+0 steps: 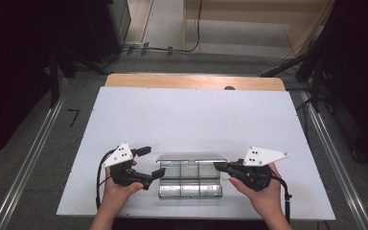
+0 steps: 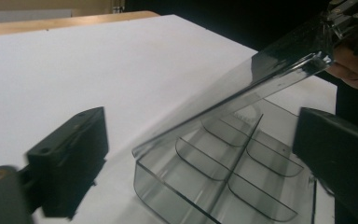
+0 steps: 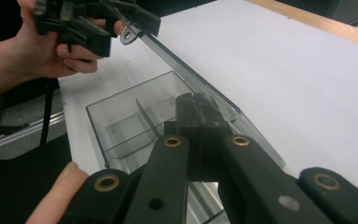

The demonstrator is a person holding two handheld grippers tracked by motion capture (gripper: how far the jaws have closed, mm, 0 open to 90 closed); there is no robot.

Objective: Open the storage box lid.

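A clear plastic compartment box [image 1: 190, 184] lies near the front edge of the white board [image 1: 187, 115]. Its hinged lid [image 1: 191, 157] is raised at a slant. My right gripper [image 1: 218, 166] is shut on the lid's right end, and the right gripper view shows its jaws [image 3: 198, 112] clamped on the lid [image 3: 186, 74] above the box [image 3: 130, 121]. My left gripper [image 1: 152, 162] stands open at the box's left end. In the left gripper view the lid [image 2: 261, 79] and the box [image 2: 223, 172] lie between its wide jaws, with neither pad touching them. Several curved dividers show inside the box.
The white board lies on a wooden table whose back strip [image 1: 191, 81] shows behind it. Metal floor rails [image 1: 33, 153] run along both sides. Cables and dark equipment stand at the back left [image 1: 110, 28].
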